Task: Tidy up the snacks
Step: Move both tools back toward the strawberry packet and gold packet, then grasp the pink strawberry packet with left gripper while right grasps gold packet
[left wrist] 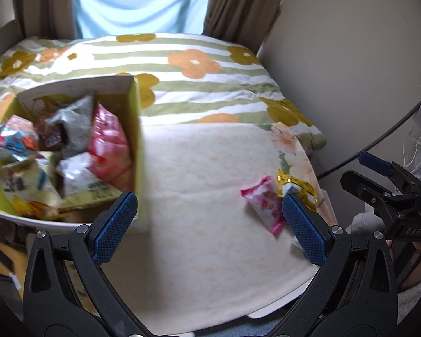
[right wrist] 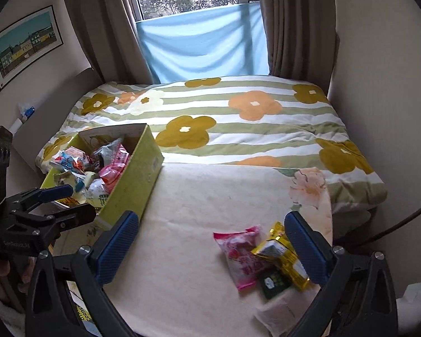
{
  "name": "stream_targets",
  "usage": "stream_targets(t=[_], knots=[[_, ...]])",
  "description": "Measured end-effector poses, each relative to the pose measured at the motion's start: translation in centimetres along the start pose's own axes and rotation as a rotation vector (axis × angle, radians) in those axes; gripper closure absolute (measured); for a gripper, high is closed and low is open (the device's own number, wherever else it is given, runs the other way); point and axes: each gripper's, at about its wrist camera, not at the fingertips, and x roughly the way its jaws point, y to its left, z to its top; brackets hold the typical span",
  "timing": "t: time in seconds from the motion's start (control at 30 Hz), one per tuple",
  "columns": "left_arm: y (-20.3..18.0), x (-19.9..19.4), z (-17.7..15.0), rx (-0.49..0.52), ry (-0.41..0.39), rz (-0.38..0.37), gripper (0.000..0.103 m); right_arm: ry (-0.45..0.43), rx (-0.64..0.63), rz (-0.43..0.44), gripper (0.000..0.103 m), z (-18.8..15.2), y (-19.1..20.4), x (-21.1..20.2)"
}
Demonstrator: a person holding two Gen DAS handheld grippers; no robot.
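Note:
A yellow-green box [left wrist: 139, 129] [right wrist: 137, 179] holding several snack packets stands at the left of a cream cloth [left wrist: 199, 191] [right wrist: 205, 224]. A pink packet [left wrist: 262, 205] [right wrist: 242, 255], a gold packet [left wrist: 297, 186] [right wrist: 280, 255], a dark green packet [right wrist: 273, 282] and a pale packet [right wrist: 278, 313] lie loose at the cloth's right. My left gripper [left wrist: 207, 224] [right wrist: 67, 199] is open and empty, just right of the box's near corner. My right gripper [right wrist: 210, 247] [left wrist: 362, 171] is open and empty, low over the cloth, its right finger beside the gold packet.
A flowered, green-striped quilt [right wrist: 238, 129] covers the bed behind the cloth. Curtains [right wrist: 292, 22] and a blue sheet [right wrist: 202, 45] hang at the window. A framed picture [right wrist: 22, 45] is on the left wall. A dark cable [left wrist: 379, 143] runs at right.

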Motion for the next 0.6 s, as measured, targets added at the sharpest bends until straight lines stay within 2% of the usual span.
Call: stream_targets(t=[0.23,0.37,0.5,0.6], knots=[[-4.7,4.3,-2.2,-0.027,0.052,-0.004,0.001,0.049,-0.046,0.013,0.0,-2.4,-6.3,0.8],[-6.3,7.9,-3.7,-0.024,0.112,0.01,0.001,0.087,-0.147,0.073,0.0,-4.2,-9.0,3.8],[-7.4,11.7,-5.0,-0.039,0.183,-0.004,0.001,0.144,-0.172,0.153,0.0,-5.7,-11.3,7.3],[-8.2,14.2,-5.6,-0.032,0.216,-0.005,0.001,0.18,-0.21,0.179,0.0,-6.5,-11.9,9.5]])
